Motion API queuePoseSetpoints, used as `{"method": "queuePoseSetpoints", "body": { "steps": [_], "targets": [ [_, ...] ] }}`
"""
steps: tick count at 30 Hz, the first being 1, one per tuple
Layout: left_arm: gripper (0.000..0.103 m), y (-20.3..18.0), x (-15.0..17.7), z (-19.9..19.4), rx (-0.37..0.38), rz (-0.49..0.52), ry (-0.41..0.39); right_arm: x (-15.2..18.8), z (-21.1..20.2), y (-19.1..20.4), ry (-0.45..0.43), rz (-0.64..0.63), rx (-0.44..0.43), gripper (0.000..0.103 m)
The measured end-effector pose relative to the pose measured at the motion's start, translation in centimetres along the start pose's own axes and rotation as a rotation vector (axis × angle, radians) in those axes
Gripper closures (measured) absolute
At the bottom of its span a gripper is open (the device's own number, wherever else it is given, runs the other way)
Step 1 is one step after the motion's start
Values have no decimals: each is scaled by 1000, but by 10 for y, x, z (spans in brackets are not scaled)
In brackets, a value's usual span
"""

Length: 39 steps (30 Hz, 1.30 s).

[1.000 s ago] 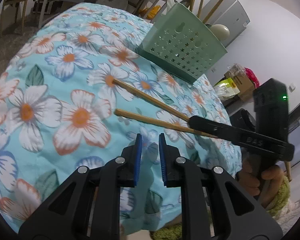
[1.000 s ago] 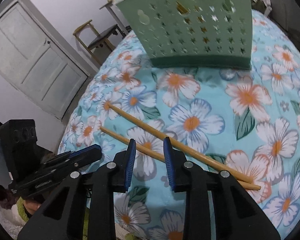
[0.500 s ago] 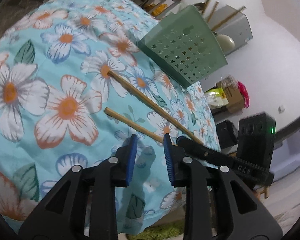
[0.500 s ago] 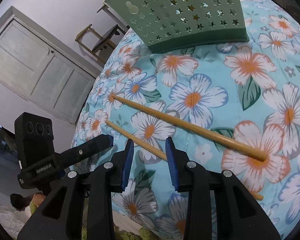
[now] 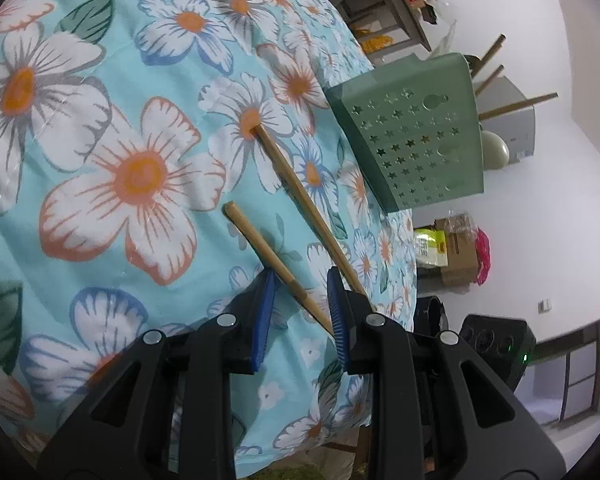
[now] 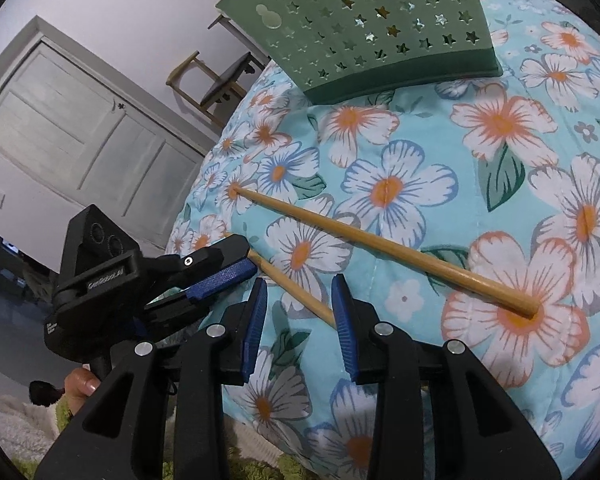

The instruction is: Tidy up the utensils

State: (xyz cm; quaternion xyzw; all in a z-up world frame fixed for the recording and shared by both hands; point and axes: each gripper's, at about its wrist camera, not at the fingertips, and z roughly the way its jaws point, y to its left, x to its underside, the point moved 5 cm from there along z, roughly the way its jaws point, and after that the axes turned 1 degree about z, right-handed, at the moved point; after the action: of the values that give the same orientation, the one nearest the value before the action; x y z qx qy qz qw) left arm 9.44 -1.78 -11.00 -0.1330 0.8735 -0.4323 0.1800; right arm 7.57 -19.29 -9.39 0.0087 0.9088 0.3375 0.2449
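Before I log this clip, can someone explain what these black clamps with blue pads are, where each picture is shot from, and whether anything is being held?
No robot here: a person carries a hand-held gripper in each hand, each with a fisheye camera looking along its two blue-padded fingers. One picture comes from the left hand-held gripper, the other from the right hand-held gripper.

On the floral tablecloth lie two loose wooden chopsticks. The nearer chopstick runs between the open fingers of both grippers, one at each end, but neither has closed on it, so nothing is held. The farther chopstick lies beside it. Behind stands a green utensil holder with star cutouts, already holding more chopsticks.
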Motion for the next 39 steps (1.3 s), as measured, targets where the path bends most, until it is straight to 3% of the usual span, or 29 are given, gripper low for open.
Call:
{"method": "queuePoseSetpoints", "body": {
  "steps": [6, 12, 21, 27, 30, 39],
  "targets": [
    [78, 5, 2, -4, -10, -98, -3, 4, -6, -10, -17, 51, -77, 70],
    [78, 9, 5, -4, -4, -164, -11, 5, -4, -12, -22, 41, -95, 70],
    [78, 17, -1, 3, 77, -263, -27, 9, -2, -11, -35, -10, -117, 70],
    [82, 12, 2, 5, 58, -195, -69, 13, -4, -7, -45, -76, -101, 70],
    [94, 15, 4, 6, 32, -169, -89, 17, -2, -2, -49, -130, -72, 70],
    [93, 10, 6, 6, 15, -120, -155, 25, -1, 7, -40, -261, -35, 70]
  ]
}}
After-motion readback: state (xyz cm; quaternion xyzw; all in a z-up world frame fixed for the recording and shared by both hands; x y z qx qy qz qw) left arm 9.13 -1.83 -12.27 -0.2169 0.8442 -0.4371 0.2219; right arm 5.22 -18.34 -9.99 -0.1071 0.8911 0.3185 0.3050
